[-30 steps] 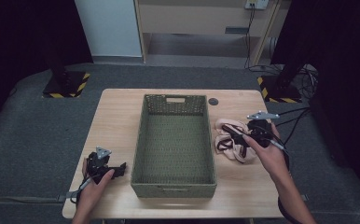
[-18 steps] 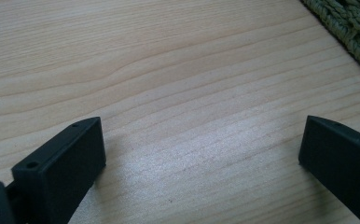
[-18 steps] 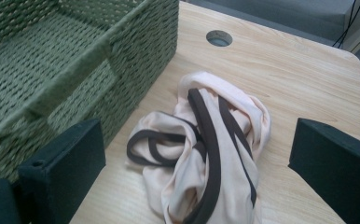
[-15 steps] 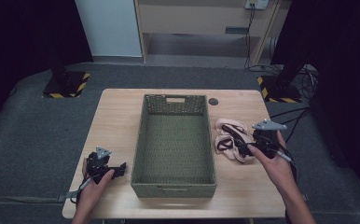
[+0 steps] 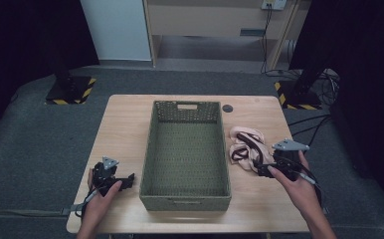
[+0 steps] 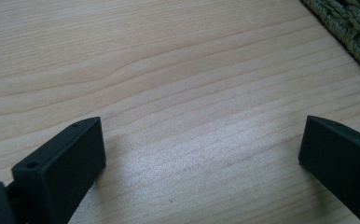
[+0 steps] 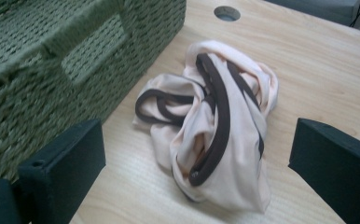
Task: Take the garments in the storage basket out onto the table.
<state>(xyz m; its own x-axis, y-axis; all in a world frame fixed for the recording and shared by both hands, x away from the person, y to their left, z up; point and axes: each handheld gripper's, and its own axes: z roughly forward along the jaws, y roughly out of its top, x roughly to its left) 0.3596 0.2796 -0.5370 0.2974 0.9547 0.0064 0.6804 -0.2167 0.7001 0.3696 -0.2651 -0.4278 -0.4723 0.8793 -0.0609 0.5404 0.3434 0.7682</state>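
— At the left edge of the wooden table (image 5: 125, 124), what is being seen?

— The left gripper (image 5: 128, 180) is being held low by the left hand (image 5: 99, 196), just beside the front left corner of the green woven basket (image 5: 186, 199). Its jaws are being kept wide apart, with bare wood between them in the left gripper view and nothing being gripped. A corner of the basket weave (image 6: 350, 28) is being shown at the upper right of that view.

— And in the middle?

— The basket is being left standing lengthwise on the table, with a handle slot cut into its far wall and another into its near wall.

— What is being seen to the right of it?

— A crumpled pale pink garment (image 5: 245, 145) with dark brown trim is being left lying on the wood, just beside the basket's right wall; whether cloth and wall are touching cannot be told. A round dark hole (image 5: 227, 108) in the tabletop is being shown beyond it.

— And the right gripper?

— The right gripper (image 5: 257, 169) is being held by the right hand (image 5: 299, 186) at the near end of the garment. In the right gripper view its jaws are being held wide, with the garment (image 7: 215, 126) lying between and ahead of them, not being clamped
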